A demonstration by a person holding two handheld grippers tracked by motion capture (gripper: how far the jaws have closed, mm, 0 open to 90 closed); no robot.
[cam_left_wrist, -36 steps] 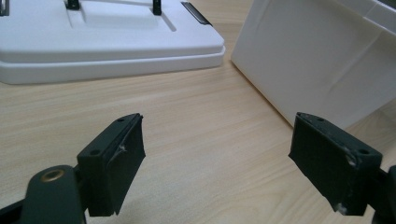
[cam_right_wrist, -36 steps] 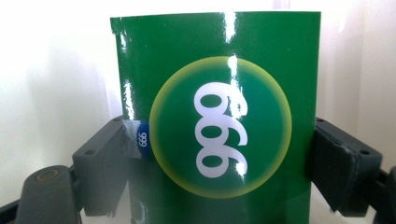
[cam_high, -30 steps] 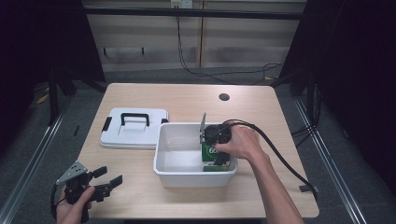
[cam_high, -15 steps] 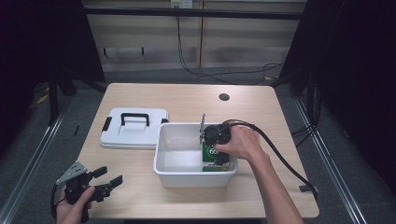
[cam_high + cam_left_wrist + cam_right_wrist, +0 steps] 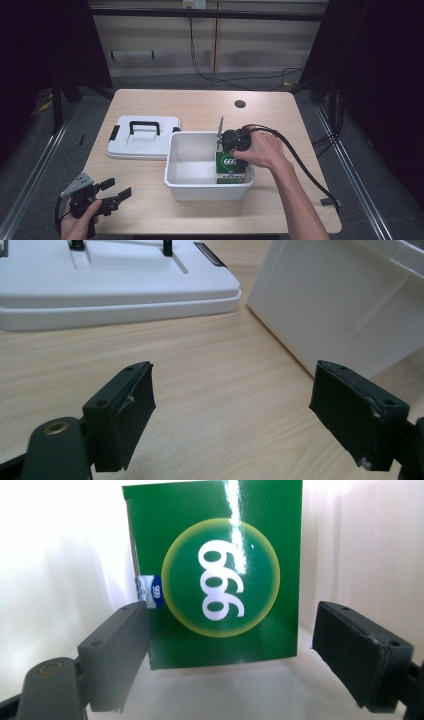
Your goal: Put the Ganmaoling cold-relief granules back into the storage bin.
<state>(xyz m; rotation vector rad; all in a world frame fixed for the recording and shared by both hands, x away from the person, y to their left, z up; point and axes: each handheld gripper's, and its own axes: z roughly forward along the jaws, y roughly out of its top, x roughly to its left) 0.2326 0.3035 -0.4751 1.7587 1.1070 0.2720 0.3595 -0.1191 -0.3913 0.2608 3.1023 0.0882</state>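
Two grippers are at work, but just one is near the green box [image 5: 231,167]. That box stands at the near right corner of the white bin [image 5: 192,186], its "666" face turned up toward the high view. The right gripper [image 5: 231,156] reaches down into the bin from the right, and in the right gripper view the green box [image 5: 216,572] sits straight ahead, framed between the two black jaws, which stand wide apart and touch nothing. Its printed face is square to the camera and roughly as wide as the gap, so a straight advance would, I judge, bring the pads onto its two side edges. Whether the box is resting on the bin floor or leaning on the wall I cannot tell.

The right hand [image 5: 262,150] is cupped over its gripper, forearm angled in from the near right edge of the table [image 5: 280,107]. The left gripper [image 5: 111,192] idles at the near left corner, jaws spread, pointed toward the bin wall [image 5: 345,300] and the white lid [image 5: 142,137] lying flat to the bin's left.
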